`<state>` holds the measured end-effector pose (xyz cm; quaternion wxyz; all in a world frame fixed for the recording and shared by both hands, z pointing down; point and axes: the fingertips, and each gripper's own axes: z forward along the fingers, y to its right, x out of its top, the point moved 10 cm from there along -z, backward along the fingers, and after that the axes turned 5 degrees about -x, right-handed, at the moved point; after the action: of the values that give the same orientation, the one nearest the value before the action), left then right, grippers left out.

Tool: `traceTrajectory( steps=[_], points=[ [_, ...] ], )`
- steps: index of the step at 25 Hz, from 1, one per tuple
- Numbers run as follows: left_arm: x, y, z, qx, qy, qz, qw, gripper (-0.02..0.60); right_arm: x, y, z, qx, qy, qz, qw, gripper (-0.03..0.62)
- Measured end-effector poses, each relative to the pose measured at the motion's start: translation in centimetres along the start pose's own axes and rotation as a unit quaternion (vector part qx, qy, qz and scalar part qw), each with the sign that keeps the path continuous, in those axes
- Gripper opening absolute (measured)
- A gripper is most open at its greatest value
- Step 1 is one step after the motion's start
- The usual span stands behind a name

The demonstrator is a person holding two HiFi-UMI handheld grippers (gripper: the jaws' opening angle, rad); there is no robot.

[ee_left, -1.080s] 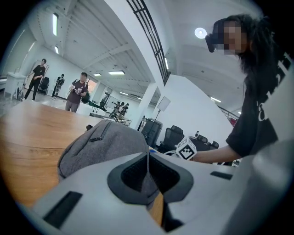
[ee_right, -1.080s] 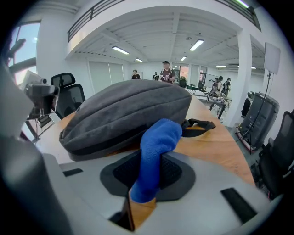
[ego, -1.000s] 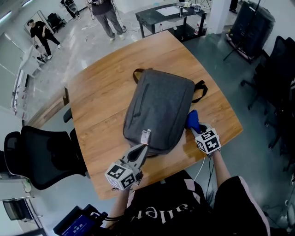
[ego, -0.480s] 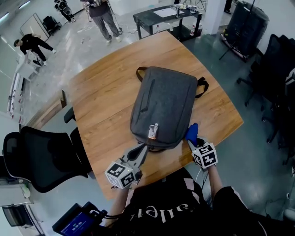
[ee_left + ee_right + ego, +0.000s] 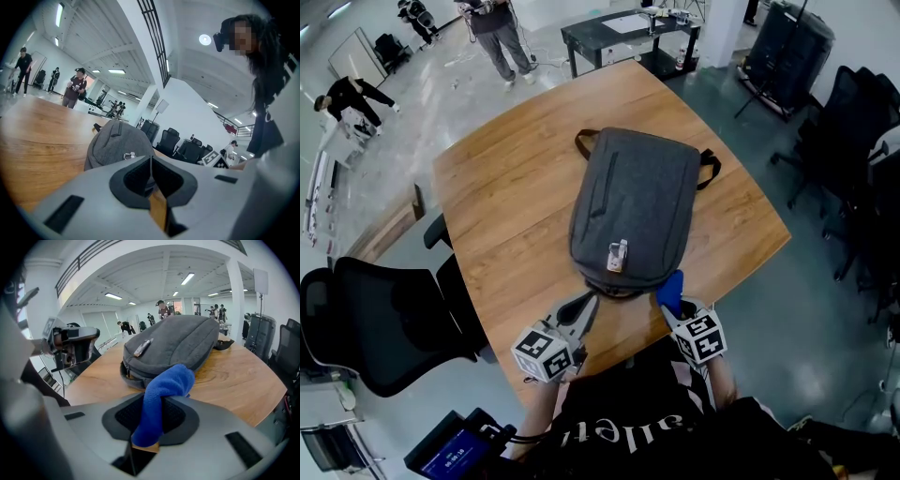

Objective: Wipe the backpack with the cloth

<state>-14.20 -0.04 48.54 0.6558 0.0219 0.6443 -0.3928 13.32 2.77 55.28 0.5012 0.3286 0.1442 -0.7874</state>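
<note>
A grey backpack (image 5: 637, 206) lies flat on the round wooden table (image 5: 506, 197), its small tag (image 5: 618, 255) near the bottom end. In the right gripper view the backpack (image 5: 178, 345) fills the middle. My right gripper (image 5: 671, 292) sits just off the pack's near right corner, shut on a blue cloth (image 5: 161, 394) that bulges out between its jaws. My left gripper (image 5: 584, 307) rests by the near edge of the pack, jaws closed with nothing in them; in the left gripper view the backpack (image 5: 117, 145) lies just ahead.
A black office chair (image 5: 375, 323) stands at the table's left. A dark low table (image 5: 628, 37) and more chairs (image 5: 853, 122) sit beyond the far and right edges. People stand far off on the floor at the upper left.
My right gripper with the blue cloth has slid left and nearer, from the pack's right side to its near right corner. The left gripper has barely moved.
</note>
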Motion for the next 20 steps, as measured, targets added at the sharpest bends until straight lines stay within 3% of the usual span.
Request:
traceTrajectory(
  steps=[6, 12, 20],
  points=[
    [0.1, -0.7, -2.2, 0.007, 0.016, -0.011, 0.9998, 0.002, 1.4, -4.5, -0.9, 0.011, 0.013, -0.047, 0.999, 0.087],
    [-0.2, -1.6, -3.8, 0.026, 0.033, -0.019, 0.9990, 0.002, 7.0, -7.3, -2.4, 0.044, 0.074, -0.057, 0.995, 0.087],
    [-0.9, -2.1, -4.5, 0.033, 0.043, -0.025, 0.9982, 0.002, 15.0, -12.0, 4.7, 0.114, 0.113, -0.097, 0.982, 0.087]
  ],
)
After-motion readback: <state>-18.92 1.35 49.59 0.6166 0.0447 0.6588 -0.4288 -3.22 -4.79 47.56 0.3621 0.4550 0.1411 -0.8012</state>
